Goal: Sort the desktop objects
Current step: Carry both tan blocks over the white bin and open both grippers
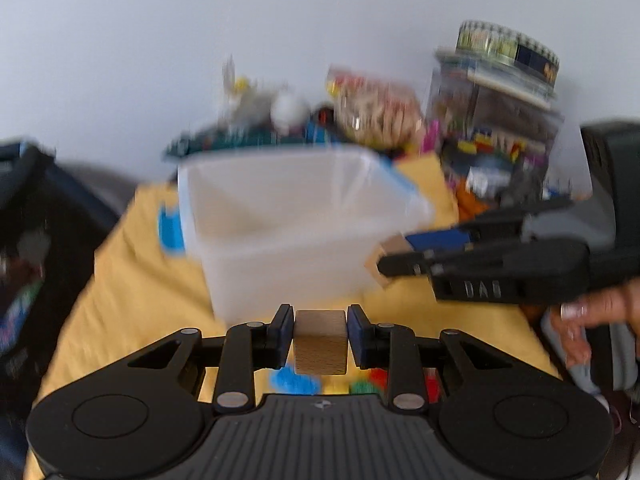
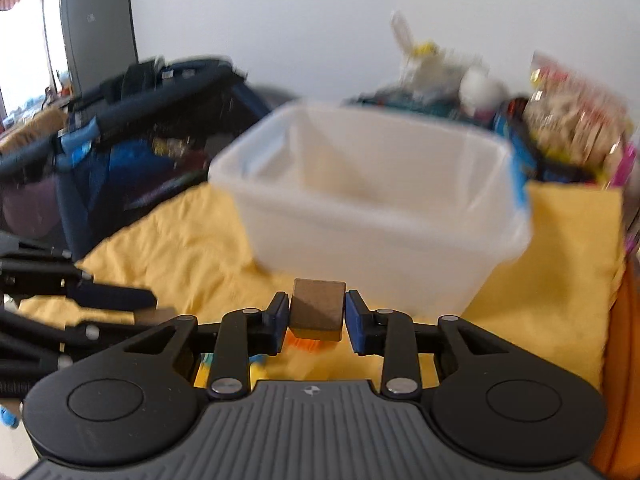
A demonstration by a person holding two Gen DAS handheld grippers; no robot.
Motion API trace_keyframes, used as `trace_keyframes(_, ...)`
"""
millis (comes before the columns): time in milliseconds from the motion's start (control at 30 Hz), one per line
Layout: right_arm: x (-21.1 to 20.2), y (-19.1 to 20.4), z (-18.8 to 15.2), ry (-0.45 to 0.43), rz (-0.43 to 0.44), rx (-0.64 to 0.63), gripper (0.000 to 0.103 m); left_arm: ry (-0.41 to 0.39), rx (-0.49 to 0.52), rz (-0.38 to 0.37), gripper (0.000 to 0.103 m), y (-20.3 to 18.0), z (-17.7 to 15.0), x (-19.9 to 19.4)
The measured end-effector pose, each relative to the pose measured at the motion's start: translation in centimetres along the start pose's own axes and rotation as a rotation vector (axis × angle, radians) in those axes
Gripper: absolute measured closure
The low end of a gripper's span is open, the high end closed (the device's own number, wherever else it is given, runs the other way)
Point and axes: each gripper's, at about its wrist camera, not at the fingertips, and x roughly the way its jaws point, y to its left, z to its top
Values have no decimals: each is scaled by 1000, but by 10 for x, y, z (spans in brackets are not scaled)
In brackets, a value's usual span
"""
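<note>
My left gripper (image 1: 320, 338) is shut on a light wooden cube (image 1: 320, 342), held above the yellow cloth just in front of a translucent white plastic bin (image 1: 296, 216). My right gripper (image 2: 316, 322) is shut on a darker wooden block (image 2: 317, 314), also held in front of the bin (image 2: 376, 208). The right gripper shows in the left wrist view (image 1: 390, 258) at the bin's right side with its block (image 1: 390, 250). The left gripper shows at the left edge of the right wrist view (image 2: 148, 308). The bin's inside looks empty.
A yellow cloth (image 1: 132, 280) covers the table. Small colored toys (image 1: 296, 382) lie under the left gripper. Behind the bin stand a snack bag (image 1: 376, 112), a clear jar of bricks (image 1: 496, 120) and clutter. A dark blue playpen (image 2: 120, 128) stands at left.
</note>
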Motion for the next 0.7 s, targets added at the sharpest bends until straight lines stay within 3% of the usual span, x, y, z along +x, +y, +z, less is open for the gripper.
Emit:
trace_keyframes(233, -13, -9, 36, -118, -78, -86, 69, -134, 63, 35, 70, 2, 70, 9)
trace_keyframes(333, -8, -15, 50, -156, -97, -88, 69, -142, 58, 39, 70, 5, 85, 30)
trace_keyframes(567, 24, -46, 87, -159, -122, 12, 69, -71, 46, 109, 70, 18, 102, 103)
trace_keyframes(700, 55, -60, 96, -106, -158, 34, 69, 39, 11, 150, 70, 30, 92, 141)
